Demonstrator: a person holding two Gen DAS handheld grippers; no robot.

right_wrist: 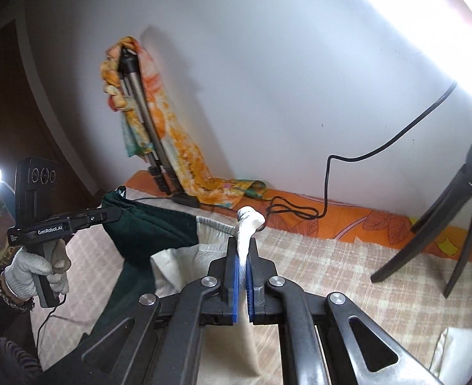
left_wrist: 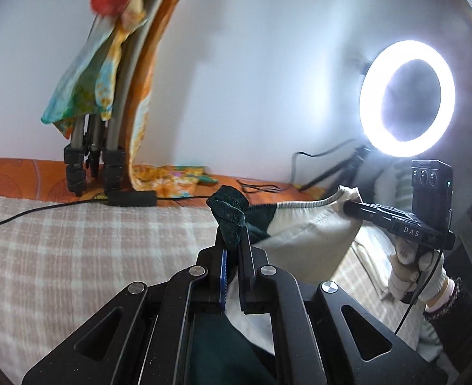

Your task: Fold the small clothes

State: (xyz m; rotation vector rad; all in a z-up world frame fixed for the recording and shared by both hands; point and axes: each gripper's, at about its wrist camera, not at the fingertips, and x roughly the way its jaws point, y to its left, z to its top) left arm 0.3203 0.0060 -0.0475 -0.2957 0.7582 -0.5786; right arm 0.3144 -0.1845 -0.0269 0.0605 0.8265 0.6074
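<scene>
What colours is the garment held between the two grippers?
The garment is dark green on one half and cream-white on the other, clearest in the right wrist view.

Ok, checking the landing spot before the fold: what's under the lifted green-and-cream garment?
Under the green-and-cream garment lies the beige checked blanket. The hanging cloth hides the patch directly beneath it, so anything lying there can't be seen.
</scene>
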